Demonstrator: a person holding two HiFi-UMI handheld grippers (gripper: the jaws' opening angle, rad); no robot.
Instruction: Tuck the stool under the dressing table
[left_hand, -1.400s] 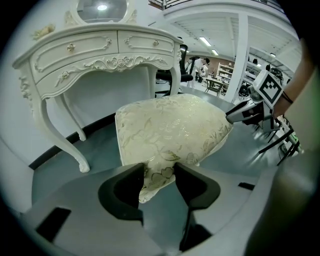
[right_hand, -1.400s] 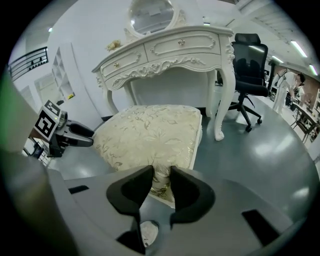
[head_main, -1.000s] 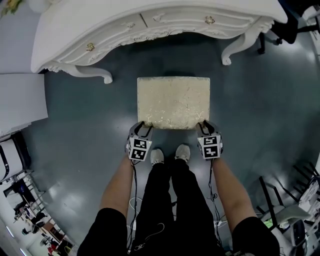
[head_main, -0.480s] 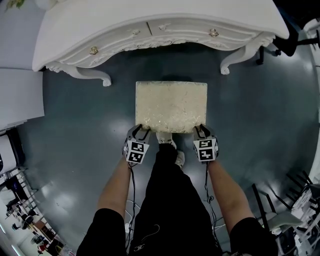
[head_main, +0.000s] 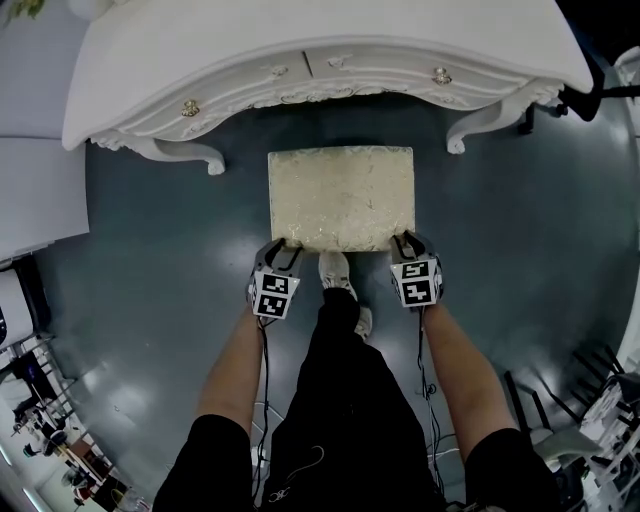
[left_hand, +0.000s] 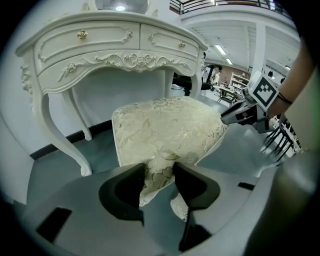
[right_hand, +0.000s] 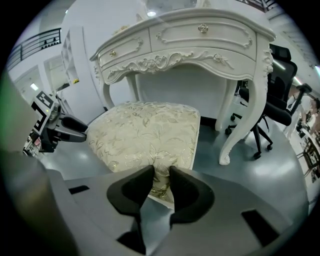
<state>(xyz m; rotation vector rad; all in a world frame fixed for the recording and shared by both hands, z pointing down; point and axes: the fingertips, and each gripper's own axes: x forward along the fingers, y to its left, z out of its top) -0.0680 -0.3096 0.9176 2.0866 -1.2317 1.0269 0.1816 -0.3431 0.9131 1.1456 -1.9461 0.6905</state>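
- Jaws of my left gripper (left_hand: 159, 176) clench the near left cushion corner of the stool (head_main: 341, 197), with the fabric pinched between them.
- Jaws of my right gripper (right_hand: 161, 182) clench its near right corner likewise.
- One shoe (head_main: 335, 270) sits just beside the stool's near edge, between both grippers.
- Stool stands on the grey floor (head_main: 150, 260) between the front legs of the dressing table (head_main: 300, 40), far edge about level with their feet, not yet under the top.

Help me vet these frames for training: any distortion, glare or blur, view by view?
Head view: sharp, the dressing table bowed by the lens, soft sheen on the floor. Left and right gripper views: fisheye with dark round corners, stool sharp.
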